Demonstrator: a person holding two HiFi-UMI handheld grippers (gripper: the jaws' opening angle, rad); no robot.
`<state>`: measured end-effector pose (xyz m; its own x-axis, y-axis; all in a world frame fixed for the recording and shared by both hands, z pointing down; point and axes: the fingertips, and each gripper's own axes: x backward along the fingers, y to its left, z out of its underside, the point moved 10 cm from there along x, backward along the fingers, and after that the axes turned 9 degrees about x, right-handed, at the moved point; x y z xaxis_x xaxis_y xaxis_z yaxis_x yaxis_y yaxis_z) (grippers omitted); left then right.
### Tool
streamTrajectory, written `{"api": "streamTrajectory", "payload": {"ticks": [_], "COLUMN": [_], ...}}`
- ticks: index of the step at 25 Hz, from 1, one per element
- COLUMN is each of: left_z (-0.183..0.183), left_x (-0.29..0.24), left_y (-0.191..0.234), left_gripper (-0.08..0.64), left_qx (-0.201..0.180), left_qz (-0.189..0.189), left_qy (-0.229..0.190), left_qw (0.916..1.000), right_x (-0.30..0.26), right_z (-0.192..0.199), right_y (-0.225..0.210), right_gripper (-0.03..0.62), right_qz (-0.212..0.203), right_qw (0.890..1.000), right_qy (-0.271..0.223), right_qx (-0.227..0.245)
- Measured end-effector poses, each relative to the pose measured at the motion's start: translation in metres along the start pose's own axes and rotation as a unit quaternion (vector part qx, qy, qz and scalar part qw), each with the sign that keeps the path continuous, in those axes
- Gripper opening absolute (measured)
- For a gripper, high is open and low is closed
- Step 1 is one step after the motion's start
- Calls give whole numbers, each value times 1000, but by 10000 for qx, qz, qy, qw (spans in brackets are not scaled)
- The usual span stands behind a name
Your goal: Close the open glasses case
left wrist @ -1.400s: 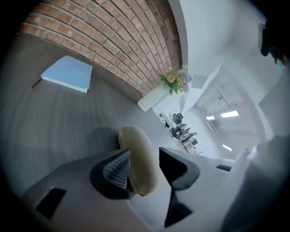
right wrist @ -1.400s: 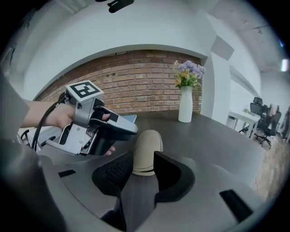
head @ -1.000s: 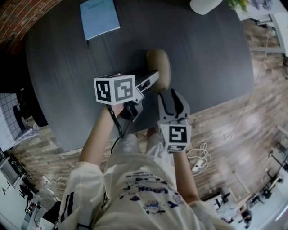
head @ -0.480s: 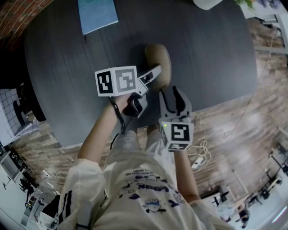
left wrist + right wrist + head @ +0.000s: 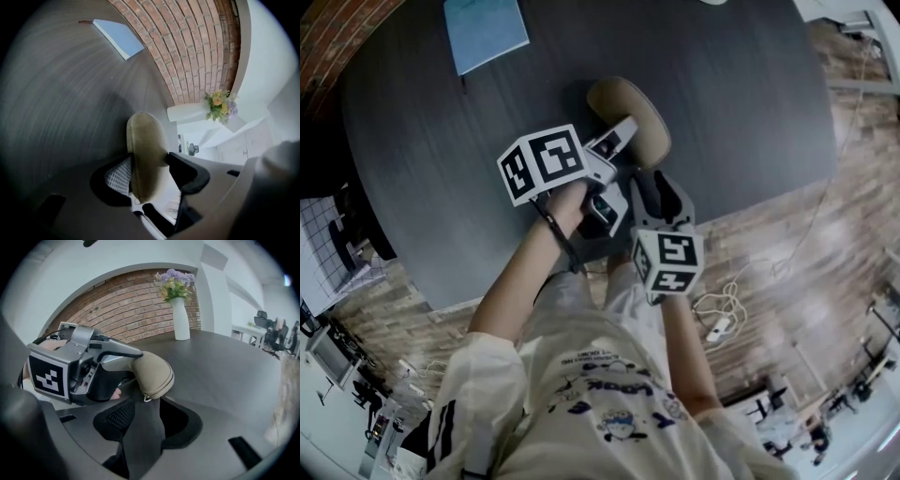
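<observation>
Dark surface (image 5: 750, 122), brick wall behind. Glasses case (image 5: 639, 117) is by the surface's near edge, long axis running toward the far edge. We see the left gripper (image 5: 149, 161) rolled over and pointing shallowly down, jaws wide but clamped on the case's sides. Right gripper (image 5: 143, 417) jaws are apart and empty, angled down just under the case's near end, where the zip pull (image 5: 146, 398) hangs. We judge right nearer for the zip.
</observation>
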<state>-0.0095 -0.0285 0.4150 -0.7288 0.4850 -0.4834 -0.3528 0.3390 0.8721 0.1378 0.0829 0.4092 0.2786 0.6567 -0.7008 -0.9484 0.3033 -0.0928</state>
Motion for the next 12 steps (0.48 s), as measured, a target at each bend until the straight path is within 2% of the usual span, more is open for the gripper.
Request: {"api": "streamTrajectory", "payload": {"ticks": [4, 7, 12], "left_z": [-1, -2, -2], "left_x": [0, 0, 0], "left_y": [0, 0, -1], "left_gripper": [238, 238, 238], "left_qx": [-20, -37, -78], "left_qz": [8, 1, -23], "left_qy": [58, 105, 141], "left_qw": [10000, 9999, 9999], "right_x": [-12, -18, -21], "right_z": [2, -3, -6], "right_y": [2, 7, 6], "right_gripper": [161, 152, 43], "right_qz": [-244, -216, 177], "right_qw": [9987, 9979, 9959], "right_qy": [208, 353, 565], "right_qx": [-390, -504, -683]}}
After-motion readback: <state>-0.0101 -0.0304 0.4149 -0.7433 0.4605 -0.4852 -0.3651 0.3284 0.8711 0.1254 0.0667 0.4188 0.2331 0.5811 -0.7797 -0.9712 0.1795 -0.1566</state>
